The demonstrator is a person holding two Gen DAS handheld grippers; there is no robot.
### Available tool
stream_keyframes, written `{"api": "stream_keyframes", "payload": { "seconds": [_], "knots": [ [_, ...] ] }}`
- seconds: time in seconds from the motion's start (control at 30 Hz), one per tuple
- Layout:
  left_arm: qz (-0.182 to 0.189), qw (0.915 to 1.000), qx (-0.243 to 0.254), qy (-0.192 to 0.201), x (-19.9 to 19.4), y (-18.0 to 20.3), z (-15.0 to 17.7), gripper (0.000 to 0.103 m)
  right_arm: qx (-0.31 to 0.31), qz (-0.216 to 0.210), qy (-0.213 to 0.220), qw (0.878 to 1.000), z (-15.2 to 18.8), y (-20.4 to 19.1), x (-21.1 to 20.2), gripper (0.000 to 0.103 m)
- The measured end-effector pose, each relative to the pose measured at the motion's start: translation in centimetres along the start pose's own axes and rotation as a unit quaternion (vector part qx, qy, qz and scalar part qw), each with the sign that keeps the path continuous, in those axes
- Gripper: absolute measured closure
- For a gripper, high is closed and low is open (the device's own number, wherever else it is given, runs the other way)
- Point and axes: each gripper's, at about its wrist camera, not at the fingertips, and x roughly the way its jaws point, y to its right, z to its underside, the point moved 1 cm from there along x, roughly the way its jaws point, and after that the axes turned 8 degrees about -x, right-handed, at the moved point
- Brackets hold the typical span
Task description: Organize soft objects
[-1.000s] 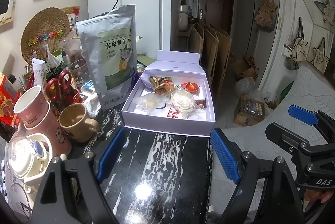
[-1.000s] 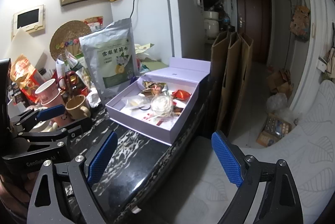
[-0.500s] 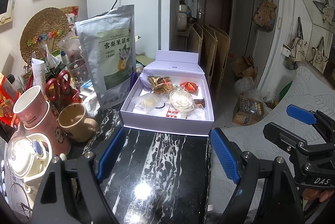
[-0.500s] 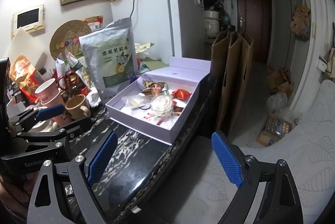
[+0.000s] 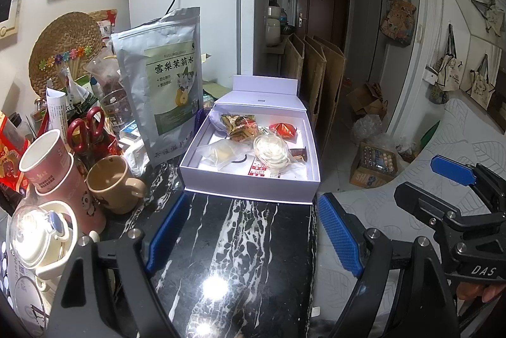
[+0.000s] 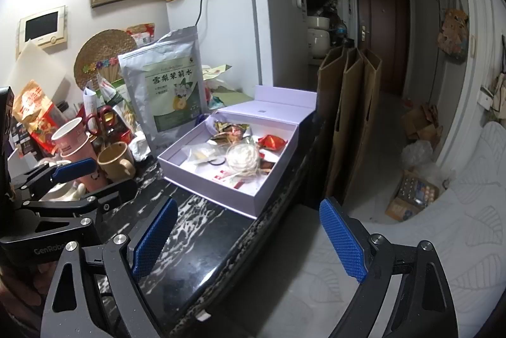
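An open lilac box (image 5: 202,172) (image 6: 202,184) sits on the black marble counter (image 5: 240,249). It holds several soft packets: a gold snack wrapper (image 5: 240,124), a red wrapper (image 5: 283,130), a white round pouch (image 5: 272,148), a clear bag (image 5: 219,153) and a black hair tie (image 6: 217,161). My left gripper (image 5: 251,235) is open and empty, just before the box's near edge. My right gripper (image 6: 249,243) is open and empty, at the counter's right edge, short of the box.
A tall silver tea pouch (image 5: 164,91) stands left of the box. Mugs (image 5: 112,183), paper cups (image 5: 50,161), scissors (image 5: 85,129) and a white teapot (image 5: 41,230) crowd the left. A white fridge (image 5: 218,21) stands behind. The counter edge drops to a sofa (image 6: 427,243) on the right.
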Motion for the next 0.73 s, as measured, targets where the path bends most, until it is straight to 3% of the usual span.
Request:
{"api": "stream_keyframes", "payload": {
  "seconds": [0.3, 0.73],
  "knots": [
    [0.013, 0.9999, 0.000, -0.004, -0.13, 0.17, 0.06, 0.019, -0.001, 0.002, -0.001, 1.000, 0.08, 0.10, 0.04, 0.011],
    [0.001, 0.9999, 0.003, -0.011, 0.56, 0.23, 0.20, 0.019, 0.005, 0.004, -0.004, 1.000, 0.55, 0.74, 0.01, 0.011]
  ]
}}
